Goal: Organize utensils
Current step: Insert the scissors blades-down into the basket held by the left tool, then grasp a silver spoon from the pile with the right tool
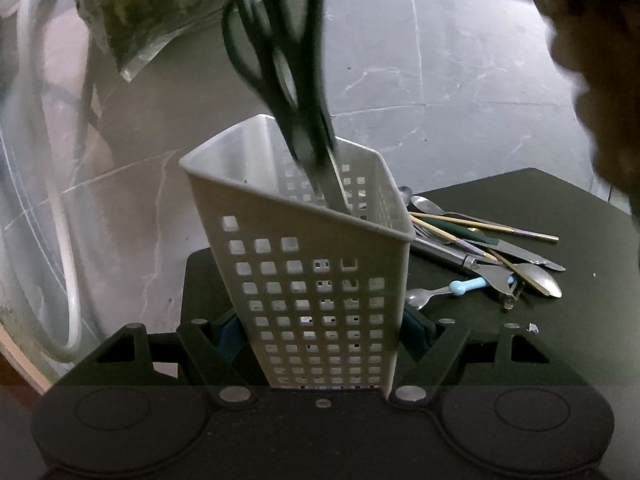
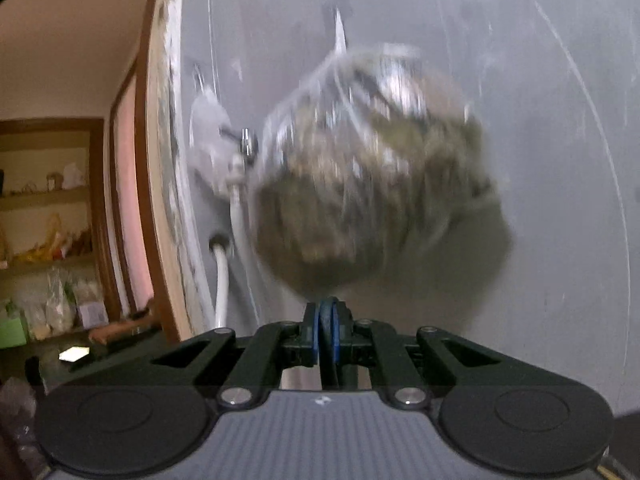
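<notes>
No words, numbers or brand names can be read in either view. The one mark of any kind is a small pale emblem (image 2: 322, 401) on the ribbed grey housing (image 2: 280, 432) of the right gripper — too small to make out as letters or a sign.

White perforated caddy (image 1: 320, 280) tilted, black scissors (image 1: 288, 68) inside, utensil pile (image 1: 480, 248) beside
</notes>
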Demonstrator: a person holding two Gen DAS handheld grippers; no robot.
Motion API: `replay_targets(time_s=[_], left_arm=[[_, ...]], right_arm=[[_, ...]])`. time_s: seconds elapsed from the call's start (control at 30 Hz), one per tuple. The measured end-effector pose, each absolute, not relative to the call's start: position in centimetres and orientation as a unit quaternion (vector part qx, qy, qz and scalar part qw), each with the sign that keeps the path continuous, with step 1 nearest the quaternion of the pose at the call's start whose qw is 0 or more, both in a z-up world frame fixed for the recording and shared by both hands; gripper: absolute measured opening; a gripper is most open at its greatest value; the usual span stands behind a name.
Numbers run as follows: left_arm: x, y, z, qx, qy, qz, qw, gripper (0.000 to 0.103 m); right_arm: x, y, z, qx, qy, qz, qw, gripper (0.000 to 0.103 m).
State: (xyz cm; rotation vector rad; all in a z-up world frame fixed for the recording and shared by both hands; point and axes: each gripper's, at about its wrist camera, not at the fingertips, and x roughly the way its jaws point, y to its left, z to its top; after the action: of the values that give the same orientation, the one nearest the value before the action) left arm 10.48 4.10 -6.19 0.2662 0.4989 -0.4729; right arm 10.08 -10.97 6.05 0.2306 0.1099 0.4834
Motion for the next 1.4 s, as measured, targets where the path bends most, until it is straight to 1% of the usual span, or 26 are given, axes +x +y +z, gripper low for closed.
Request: replay_targets(time_s=[0.2,0.23,0.27,0.3,0.33,0.4,0.43,0.47,0.53,0.6,0.77,0.83,0.97,1.1,1.2,1.3,1.37,1.4], left_arm=[[10.8,3.9,-6.3,0.121,0.244,-0.221,0.937,0.078],[10.8,3.9,-6.4,0.118,0.244,-0.219,0.937,0.078],[10.9,3.9,-6.4,0.115,0.243,-0.218,0.938,0.078],[10.9,3.8,-6.4,0.112,0.243,-0.217,0.939,0.078],[10.8,3.9,-6.4,0.11,0.242,-0.215,0.94,0.077],[10.8,3.8,-6.4,0.106,0.241,-0.209,0.942,0.078],[10.8,3.8,-6.4,0.104,0.242,-0.207,0.942,0.077],[10.8,3.7,-6.4,0.102,0.244,-0.203,0.943,0.077],[10.7,3.5,-6.3,0.1,0.247,-0.196,0.944,0.077],[10.6,3.2,-6.2,0.096,0.253,-0.185,0.945,0.077],[10.4,2.4,-6.2,0.083,0.257,-0.153,0.95,0.077],[10.5,1.9,-6.3,0.072,0.264,-0.135,0.952,0.077],[10.3,1.1,-6.2,0.071,0.268,-0.107,0.955,0.078],[10.5,0.4,-6.2,0.072,0.274,-0.082,0.955,0.078],[10.6,-0.2,-6.2,0.077,0.279,-0.063,0.955,0.079],[10.7,-0.6,-6.1,0.08,0.283,-0.047,0.955,0.079],[10.7,-0.8,-6.1,0.077,0.285,-0.039,0.955,0.079],[10.7,-0.9,-6.1,0.077,0.285,-0.037,0.955,0.079]], right_arm=[[10.0,-11.5,3.7,0.118,0.151,0.244,0.951,0.01],[10.0,-11.7,3.6,0.118,0.164,0.245,0.948,0.02],[9.7,-12.0,3.7,0.12,0.167,0.25,0.946,0.04],[9.2,-12.5,4.0,0.119,0.163,0.255,0.946,0.052],[8.9,-12.8,4.3,0.114,0.16,0.257,0.946,0.067],[8.1,-13.9,5.2,0.102,0.155,0.255,0.949,0.071],[7.8,-14.6,5.6,0.099,0.155,0.249,0.951,0.077],[7.6,-15.5,5.9,0.098,0.154,0.239,0.954,0.089],[7.4,-17.8,6.0,0.104,0.162,0.218,0.957,0.102],[7.8,-20.1,5.3,0.111,0.184,0.201,0.956,0.103],[12.5,-25.9,0.5,0.109,0.317,0.144,0.931,0.103],[15.0,-28.1,-1.4,0.109,0.344,0.116,0.925,0.103],[20.0,-31.5,-4.5,0.086,0.347,0.115,0.927,0.103],[23.9,-32.7,-6.6,0.048,0.335,0.168,0.926,0.102],[26.0,-32.8,-7.7,0.005,0.324,0.202,0.924,0.095],[27.7,-32.9,-8.3,0.005,0.324,0.225,0.919,0.087],[28.4,-32.9,-8.6,0.002,0.328,0.24,0.914,0.077],[28.8,-32.8,-8.8,-0.003,0.331,0.245,0.911,0.075]])
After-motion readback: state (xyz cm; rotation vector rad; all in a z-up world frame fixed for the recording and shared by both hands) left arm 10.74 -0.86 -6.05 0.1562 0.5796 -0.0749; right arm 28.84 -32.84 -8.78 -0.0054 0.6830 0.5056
